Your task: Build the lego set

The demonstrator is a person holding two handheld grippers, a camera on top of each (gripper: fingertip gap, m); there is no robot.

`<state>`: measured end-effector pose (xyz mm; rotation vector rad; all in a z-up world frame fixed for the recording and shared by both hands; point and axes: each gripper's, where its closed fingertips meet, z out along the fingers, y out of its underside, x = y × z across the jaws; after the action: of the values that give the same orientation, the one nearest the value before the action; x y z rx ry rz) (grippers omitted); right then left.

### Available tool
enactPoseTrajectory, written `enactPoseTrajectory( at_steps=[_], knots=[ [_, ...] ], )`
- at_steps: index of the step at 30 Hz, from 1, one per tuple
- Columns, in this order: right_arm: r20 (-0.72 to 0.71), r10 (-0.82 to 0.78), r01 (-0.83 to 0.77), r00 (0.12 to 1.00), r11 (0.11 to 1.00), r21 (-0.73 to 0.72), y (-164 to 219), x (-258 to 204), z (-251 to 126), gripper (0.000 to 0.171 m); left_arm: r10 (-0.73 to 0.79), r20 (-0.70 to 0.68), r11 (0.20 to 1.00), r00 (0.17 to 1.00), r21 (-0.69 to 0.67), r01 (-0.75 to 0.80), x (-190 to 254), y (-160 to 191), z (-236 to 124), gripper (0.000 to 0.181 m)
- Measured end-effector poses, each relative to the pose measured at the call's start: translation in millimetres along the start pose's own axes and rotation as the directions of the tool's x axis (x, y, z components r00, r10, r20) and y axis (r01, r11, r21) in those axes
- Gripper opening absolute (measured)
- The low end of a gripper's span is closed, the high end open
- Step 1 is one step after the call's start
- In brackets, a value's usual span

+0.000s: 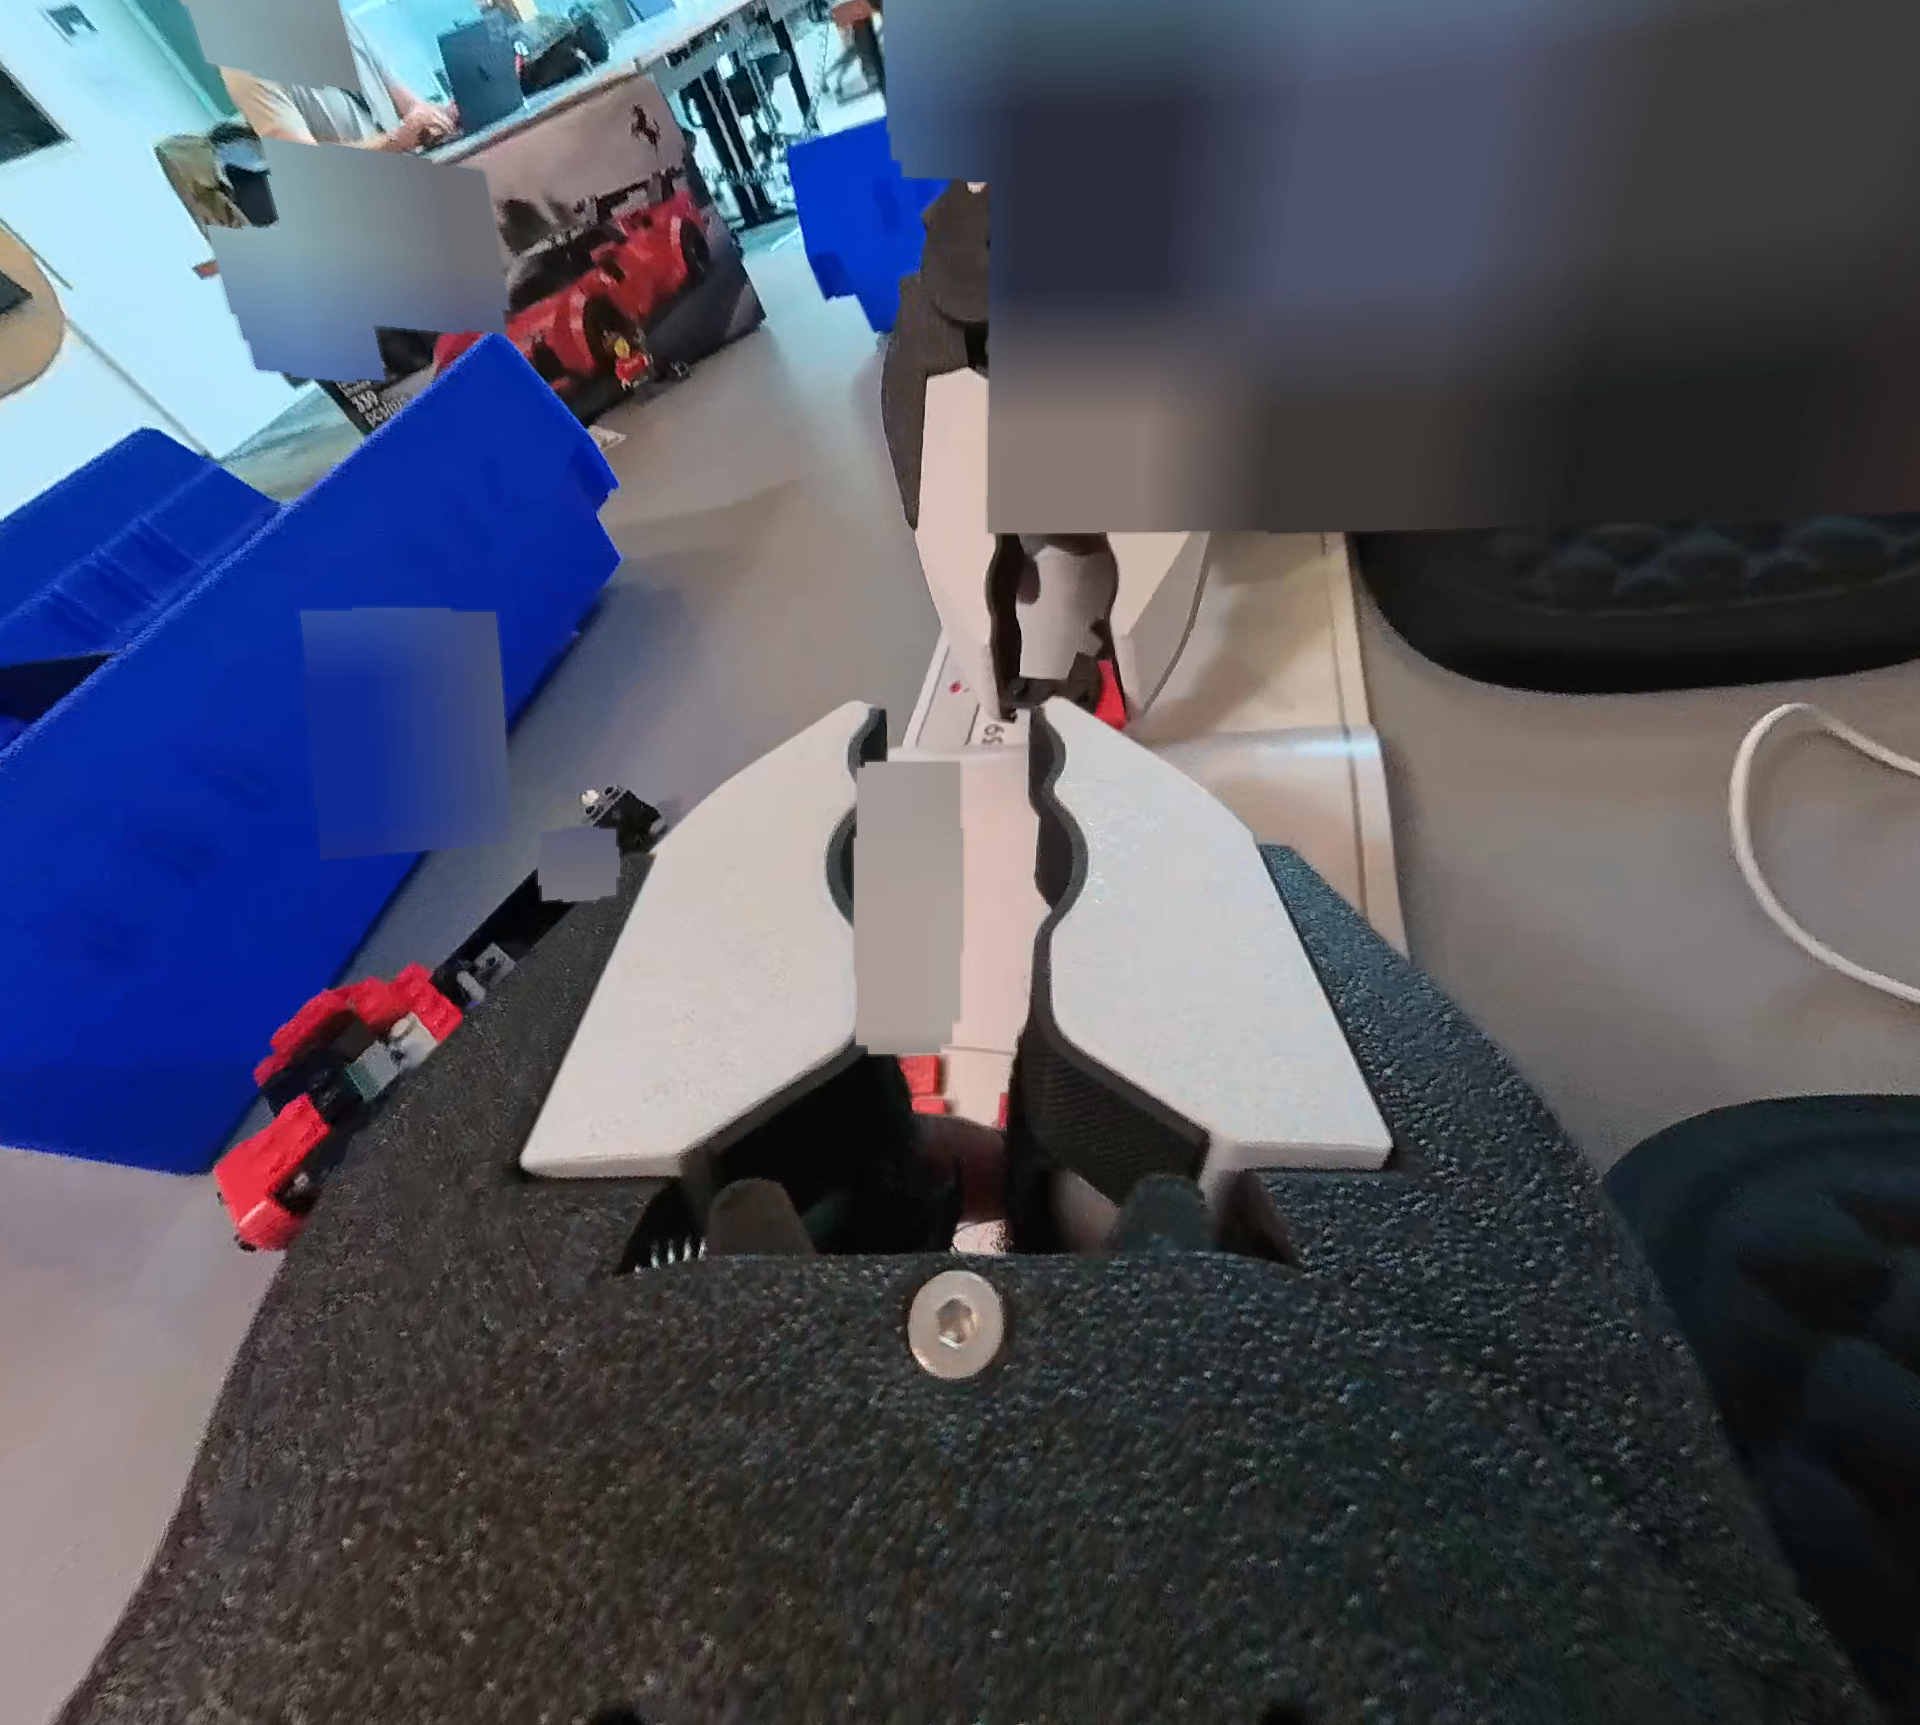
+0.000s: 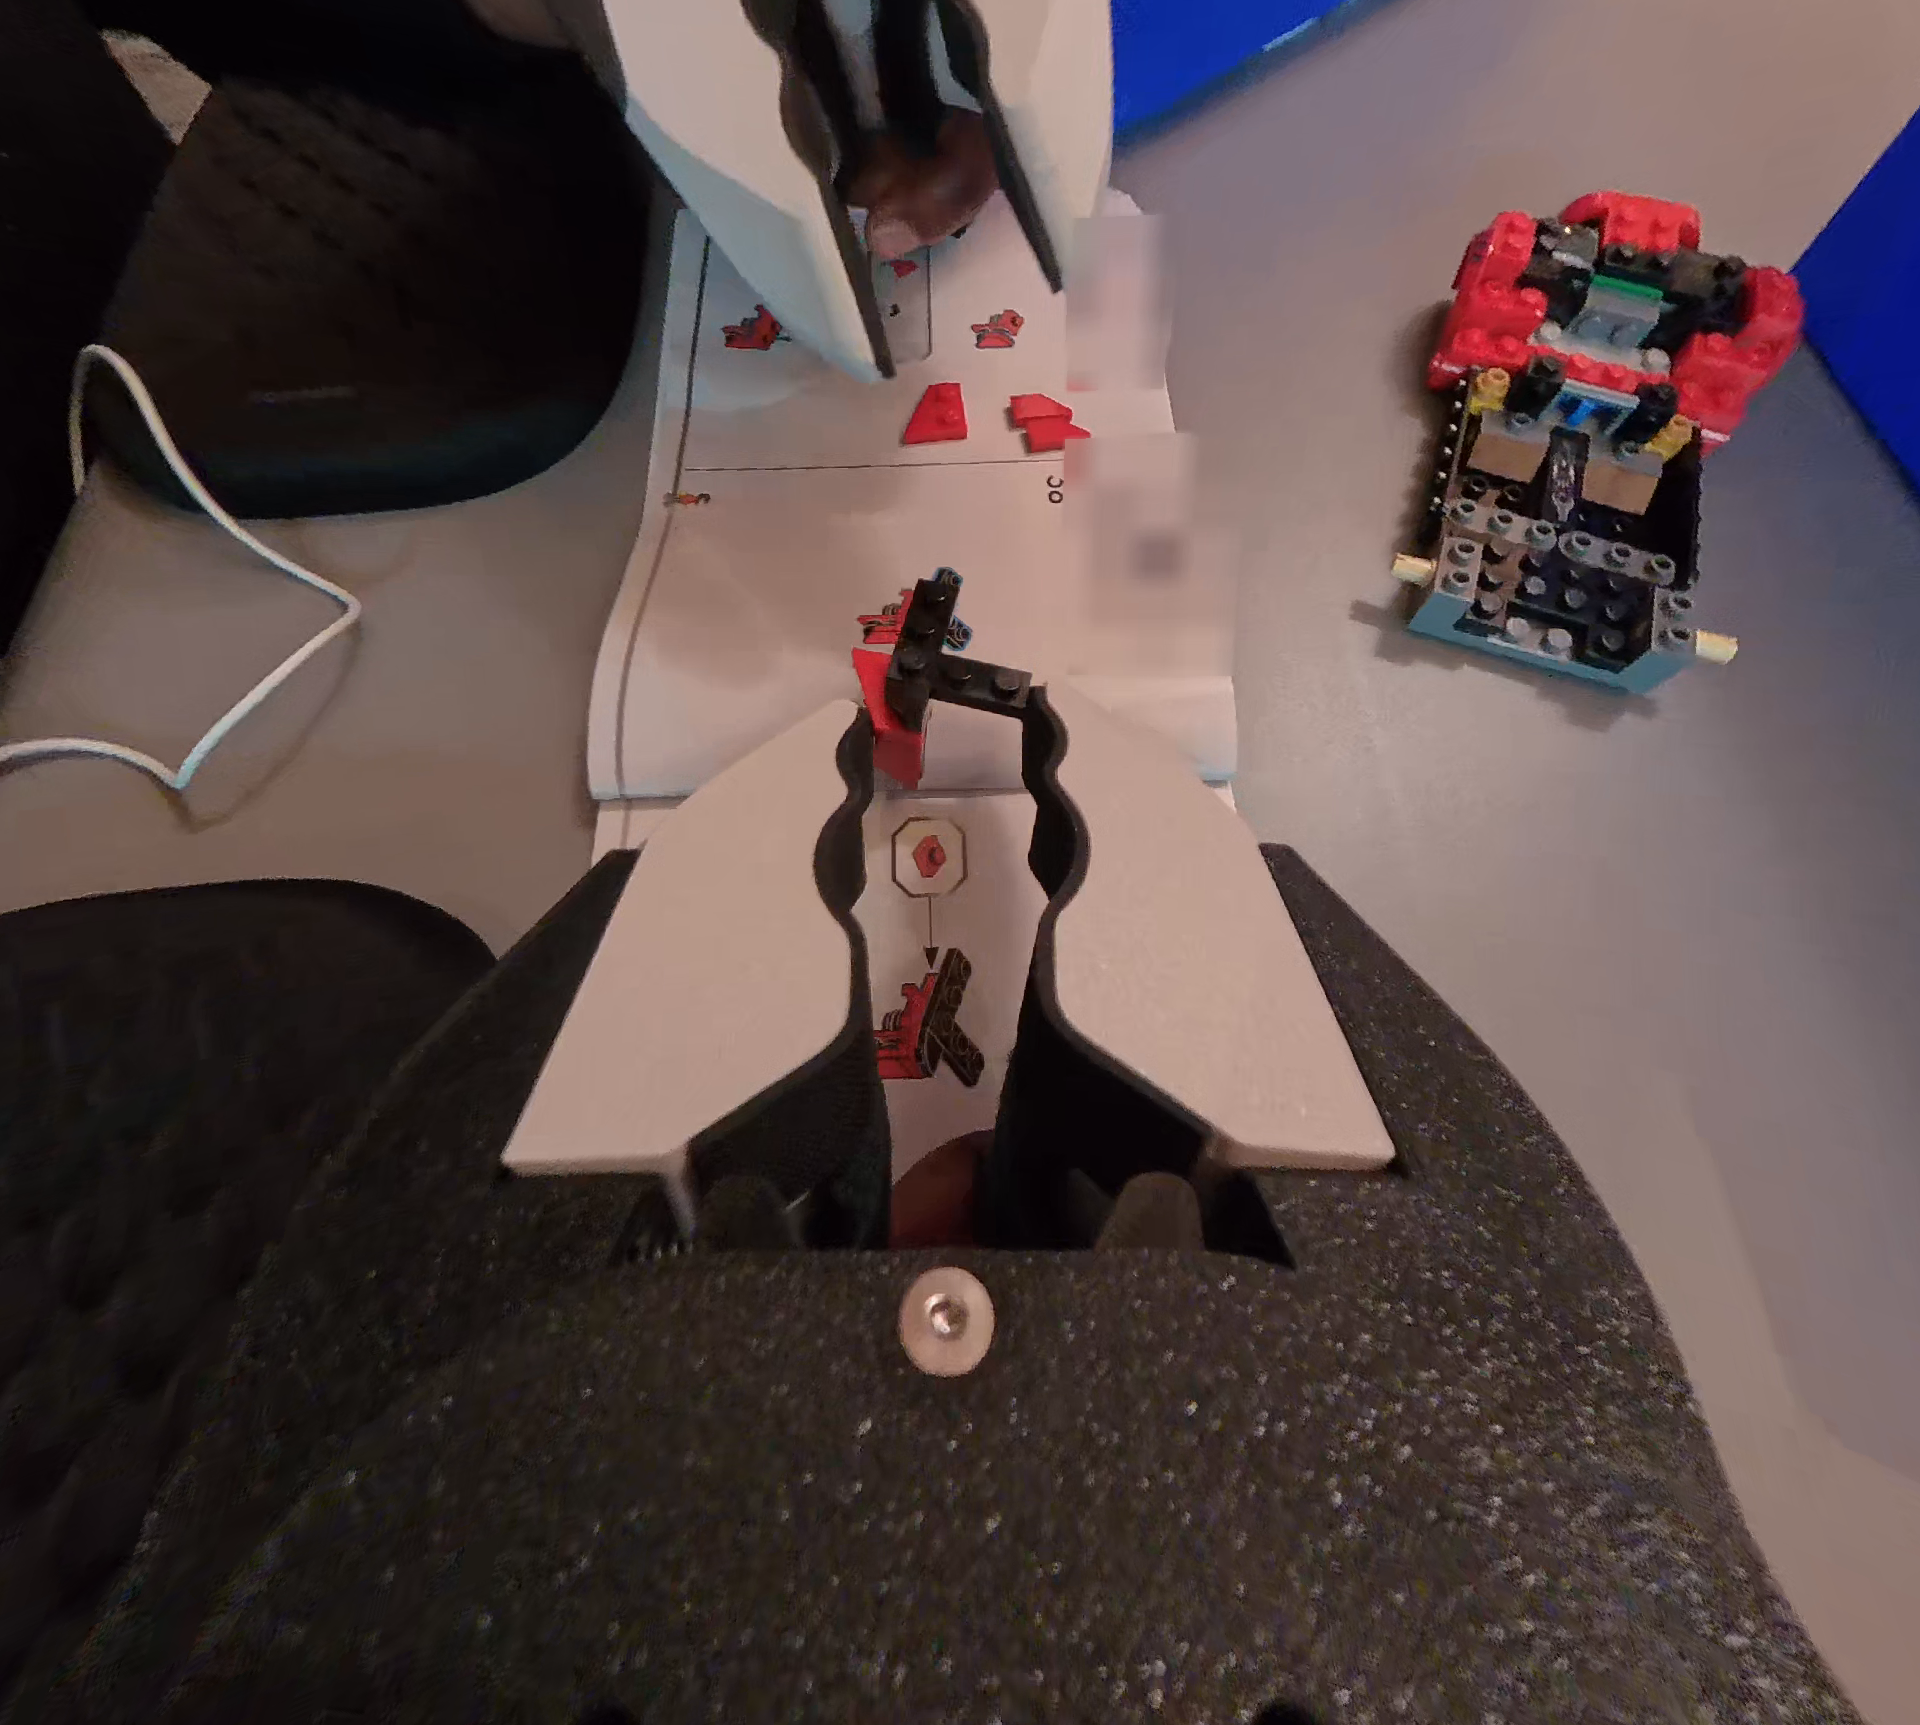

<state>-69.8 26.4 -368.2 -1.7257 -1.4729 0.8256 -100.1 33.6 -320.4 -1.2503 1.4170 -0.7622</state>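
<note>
My right gripper (image 2: 948, 709) is shut on a small black-and-red lego sub-assembly (image 2: 925, 657) and holds it just above the open instruction booklet (image 2: 790, 553). It also shows in the left wrist view (image 1: 1023, 693), pointing down in front of my left gripper. My left gripper (image 1: 961, 719) is open and empty over the same booklet (image 1: 997, 896). In the right wrist view it (image 2: 966, 330) hangs over the far page. Two loose red wedge pieces (image 2: 940, 416) lie just below its tips. The partly built red and black car (image 2: 1590, 449) stands on the table at the right, apart from both grippers.
Blue bins (image 1: 156, 896) stand at the left of the left wrist view, with the car (image 1: 343, 1062) in front of them and the set's box (image 1: 623, 262) behind. A white cable (image 2: 208, 532) and a black padded object (image 2: 343, 304) lie left of the booklet. My right fingertips sit around 6 centimetres from my left ones. It is some 15 centimetres from my left tips to the car (image 1: 343, 1062). Seen from the right wrist view (image 2: 1672, 300) as well.
</note>
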Motion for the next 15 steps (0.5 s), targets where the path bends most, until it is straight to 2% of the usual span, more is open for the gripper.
enactPoseTrajectory(
  at_steps=[3,7,10,13,15],
  knots=[
    [-0.02,0.106,-0.106,0.994,0.994,0.009,-3.7,0.5,-2.4,0.028,0.021,-0.002,0.999,1.0,-0.05,-0.021,0.4,9.4,2.1,0.025],
    [-0.185,0.252,-0.26,0.95,0.965,-0.02,-1.3,4.0,-11.7,0.028,0.018,-0.021,0.997,1.0,-0.072,-0.019,3.4,12.9,3.8,0.026],
    [-0.262,0.355,-0.354,0.897,0.934,0.052,-0.9,0.9,-13.3,0.028,0.026,-0.034,0.996,0.999,-0.082,-0.028,6.1,14.2,4.9,0.026],
    [-0.333,0.341,-0.319,0.879,0.94,0.119,-3.7,7.6,-15.1,0.028,0.045,-0.045,0.994,0.998,-0.1,-0.049,8.8,16.6,6.3,0.025],
    [-0.33,0.326,-0.284,0.886,0.944,0.171,-10.5,8.4,-12.8,0.028,0.053,-0.057,0.992,0.997,-0.111,-0.059,11.0,18.4,6.7,0.025]
  ],
)
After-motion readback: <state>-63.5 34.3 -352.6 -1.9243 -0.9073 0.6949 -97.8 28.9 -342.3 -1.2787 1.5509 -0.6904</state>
